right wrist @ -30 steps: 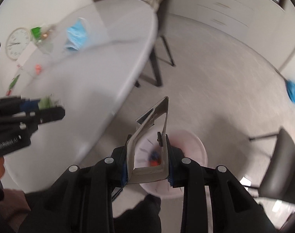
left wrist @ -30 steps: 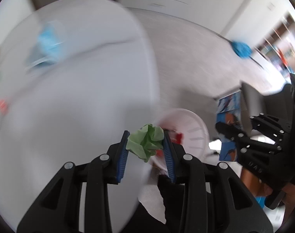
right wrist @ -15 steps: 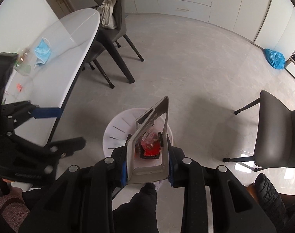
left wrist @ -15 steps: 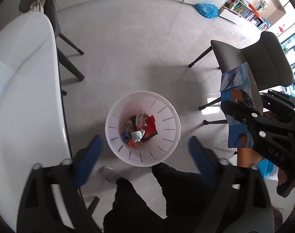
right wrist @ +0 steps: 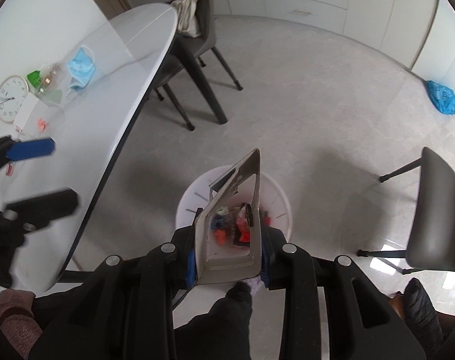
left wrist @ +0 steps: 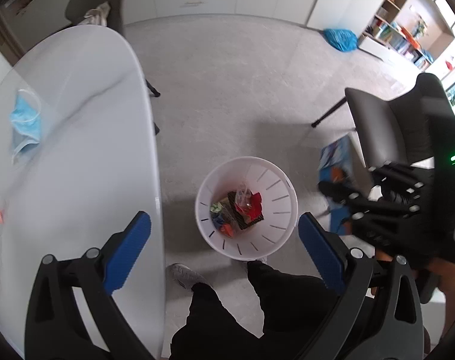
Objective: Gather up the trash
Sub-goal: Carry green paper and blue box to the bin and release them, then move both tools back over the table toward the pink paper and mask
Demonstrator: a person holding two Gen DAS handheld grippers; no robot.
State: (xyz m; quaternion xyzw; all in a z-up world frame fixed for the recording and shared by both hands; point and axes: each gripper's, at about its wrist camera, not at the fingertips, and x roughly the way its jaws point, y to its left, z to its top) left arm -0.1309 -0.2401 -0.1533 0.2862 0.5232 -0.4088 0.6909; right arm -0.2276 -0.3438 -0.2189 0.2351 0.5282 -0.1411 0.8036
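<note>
bin [left wrist: 283, 193] mouth: open from above | left: table edge [left wrist: 155, 156] close beside | right: chair [left wrist: 386, 126] near | floor beyond bin: bare

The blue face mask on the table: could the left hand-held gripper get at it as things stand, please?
Probably yes. The left hand-held gripper is open and empty, and the blue face mask lies uncovered on the white table, with nothing between them, though it hangs over the bin and must swing across.
</note>
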